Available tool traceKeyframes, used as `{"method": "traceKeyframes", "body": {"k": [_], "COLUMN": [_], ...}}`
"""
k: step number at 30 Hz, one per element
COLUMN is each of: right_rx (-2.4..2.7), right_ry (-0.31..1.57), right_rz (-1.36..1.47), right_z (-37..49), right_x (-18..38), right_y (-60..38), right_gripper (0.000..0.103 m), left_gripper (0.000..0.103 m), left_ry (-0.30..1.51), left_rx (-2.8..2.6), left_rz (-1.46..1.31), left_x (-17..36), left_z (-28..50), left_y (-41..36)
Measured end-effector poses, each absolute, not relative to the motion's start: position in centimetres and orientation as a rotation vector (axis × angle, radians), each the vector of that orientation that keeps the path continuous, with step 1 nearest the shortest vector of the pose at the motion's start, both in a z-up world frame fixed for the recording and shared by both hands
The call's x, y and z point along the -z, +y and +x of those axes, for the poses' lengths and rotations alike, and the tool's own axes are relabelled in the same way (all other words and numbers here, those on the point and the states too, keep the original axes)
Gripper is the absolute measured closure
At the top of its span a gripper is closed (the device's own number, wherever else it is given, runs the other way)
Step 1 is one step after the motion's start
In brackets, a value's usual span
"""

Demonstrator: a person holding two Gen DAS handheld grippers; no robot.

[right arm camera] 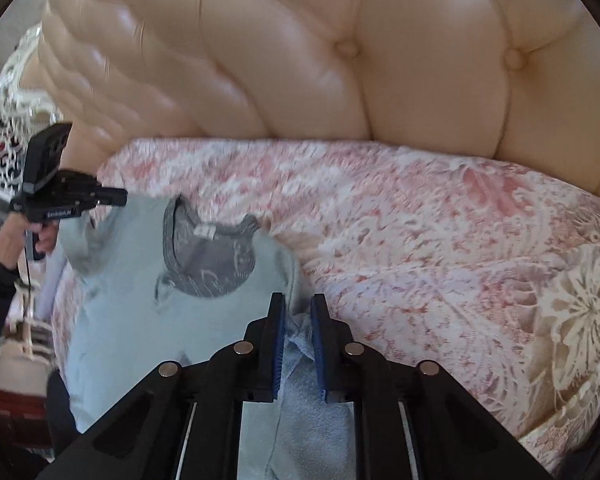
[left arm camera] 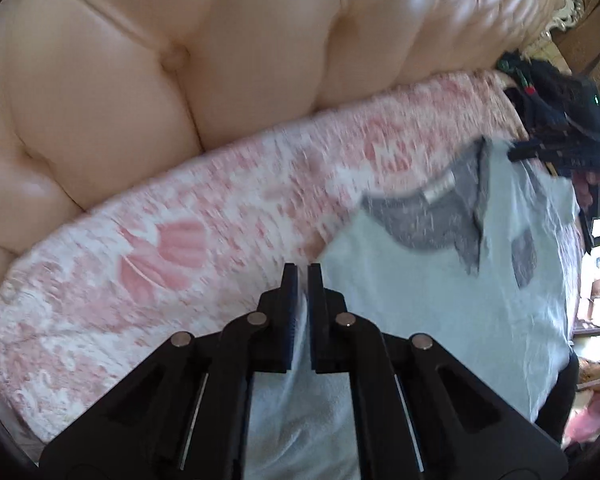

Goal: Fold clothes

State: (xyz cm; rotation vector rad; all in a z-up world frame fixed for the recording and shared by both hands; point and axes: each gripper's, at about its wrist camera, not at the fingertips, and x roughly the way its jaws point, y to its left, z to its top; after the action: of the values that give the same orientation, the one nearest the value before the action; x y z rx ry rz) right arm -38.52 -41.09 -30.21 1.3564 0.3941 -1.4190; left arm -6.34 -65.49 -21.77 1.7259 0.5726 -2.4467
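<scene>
Cloth hangs stretched between both tools — the pale blue shirt (left arm camera: 440, 300) fills the lower right of the left view, over the pink floral bedcover (left arm camera: 140, 264). The left gripper (left arm camera: 302, 276) and right gripper (right arm camera: 298, 308) each pinch a shoulder edge, jaws nearly closed. Risk: the thin pinch could slip and the shirt would bunch.

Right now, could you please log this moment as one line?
task: fold clothes | left tongs: shut on shirt | right tongs: shut on shirt | surface: sofa

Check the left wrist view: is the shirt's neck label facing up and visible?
Yes. The white label shows inside the grey collar of the light blue shirt, which is spread over the pink floral cover.
</scene>
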Motion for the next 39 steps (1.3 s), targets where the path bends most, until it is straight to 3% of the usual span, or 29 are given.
{"method": "traceKeyframes", "body": {"k": [5, 9, 11, 13, 17, 18, 19, 20, 23, 24, 26, 27, 28, 31, 36, 39], "right_rx": [1.484, 1.512, 1.513, 1.514, 1.514, 1.515, 1.515, 1.515, 1.54, 1.555, 1.602, 1.62, 1.637, 1.64, 1.675, 1.683], "right_ry": [0.361, 0.379, 0.38, 0.378, 0.374, 0.373, 0.372, 0.371, 0.344, 0.323, 0.288, 0.274, 0.261, 0.237, 0.107, 0.001], "right_rz": [1.351, 1.369, 1.374, 1.376, 1.382, 1.384, 1.385, 1.386, 1.377, 1.36, 1.32, 1.307, 1.294, 1.288, 1.203, 1.143], "right_z": [-39.4, -39.4, -39.4, -39.4, -39.3, -39.3, -39.3, -39.3, -39.2, -39.2, -38.9, -38.6, -38.4, -37.4, -33.2, -30.2], "right_x": [29.3, 30.2, 30.4, 30.5, 30.8, 30.9, 31.0, 31.0, 30.7, 30.2, 29.0, 28.5, 28.0, 26.7, 23.4, 21.4], "right_y": [-41.2, -41.6, -41.6, -41.5, -41.2, -41.2, -41.1, -41.1, -40.5, -40.1, -39.0, -38.4, -37.9, -36.3, -31.9, -29.0], "right_gripper": [0.091, 0.091, 0.091, 0.091, 0.091, 0.091, 0.091, 0.091, 0.091, 0.087, 0.085, 0.084, 0.08, 0.064, 0.059, 0.05], "left_gripper": [0.098, 0.07, 0.07, 0.063, 0.063, 0.069, 0.097, 0.099, 0.098, 0.095, 0.068, 0.041, 0.037, 0.037, 0.037, 0.037], "left_ry": [0.603, 0.587, 0.568, 0.588, 0.523, 0.463, 0.399, 0.336, 0.375, 0.391, 0.422, 0.438, 0.453, 0.614, 0.949, 1.009], "left_rx": [2.43, 2.419, 2.381, 2.385, 2.44, 2.419, 2.393, 2.366, 2.373, 2.376, 2.382, 2.385, 2.387, 2.395, 2.28, 2.156], "left_rz": [1.712, 1.813, 1.815, 1.845, 1.901, 1.918, 1.935, 1.95, 1.895, 1.875, 1.836, 1.817, 1.797, 1.67, 1.305, 1.158], "left_x": [21.7, 24.1, 25.3, 25.7, 25.4, 25.7, 26.1, 26.4, 25.5, 25.2, 24.5, 24.2, 23.9, 20.1, 11.6, 10.1], "left_z": [-7.6, -8.3, -8.2, -8.0, -7.7, -7.9, -8.2, -8.4, -7.6, -7.3, -6.7, -6.4, -6.1, -2.9, 8.8, 15.1], "left_y": [-66.7, -65.0, -64.9, -64.5, -62.6, -62.2, -61.8, -61.5, -61.7, -61.8, -62.0, -62.1, -62.2, -64.5, -70.1, -72.1]}}
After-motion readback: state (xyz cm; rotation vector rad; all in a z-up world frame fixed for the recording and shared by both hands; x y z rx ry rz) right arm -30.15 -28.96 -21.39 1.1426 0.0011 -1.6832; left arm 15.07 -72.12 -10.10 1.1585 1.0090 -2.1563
